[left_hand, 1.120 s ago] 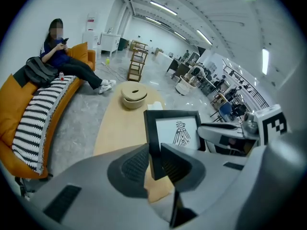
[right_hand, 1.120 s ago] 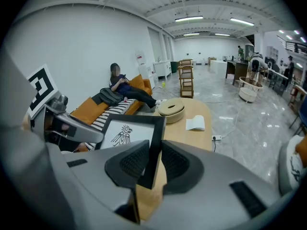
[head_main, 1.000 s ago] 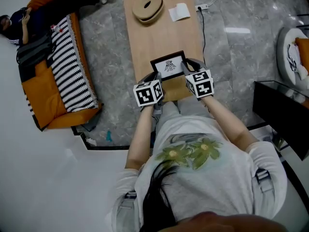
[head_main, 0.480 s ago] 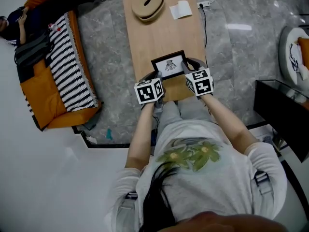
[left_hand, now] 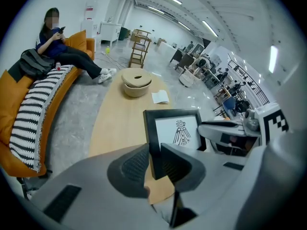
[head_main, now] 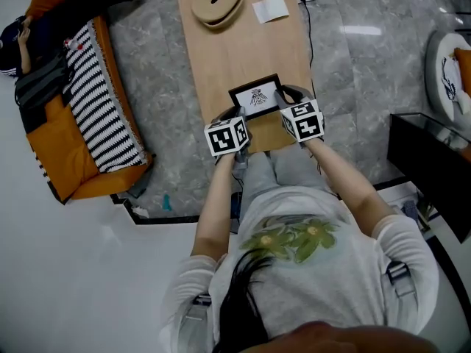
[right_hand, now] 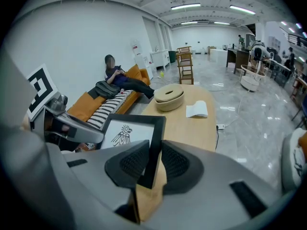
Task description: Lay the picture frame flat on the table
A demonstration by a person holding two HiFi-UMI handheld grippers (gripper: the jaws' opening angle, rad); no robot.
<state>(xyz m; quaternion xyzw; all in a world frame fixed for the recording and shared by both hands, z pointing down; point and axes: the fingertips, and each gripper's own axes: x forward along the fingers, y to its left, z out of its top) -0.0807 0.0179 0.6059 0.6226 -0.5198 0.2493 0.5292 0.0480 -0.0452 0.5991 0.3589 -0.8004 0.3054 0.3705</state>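
At table [head_main: 243, 57], left tongs [left_hand: 152, 163], right tongs [right_hand: 153, 162] clamp picture frame [head_main: 256, 98], upright in gripper views

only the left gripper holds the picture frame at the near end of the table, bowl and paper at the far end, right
Not only the left: the right gripper is also shut on the picture frame, as the right gripper view shows. The left gripper holds the other edge; bowl and paper are at the far end of the table.

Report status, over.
Left gripper shut on picture frame, left edge; right gripper shut, right edge. Frame upright, not flat. Far up table: bowl, paper.
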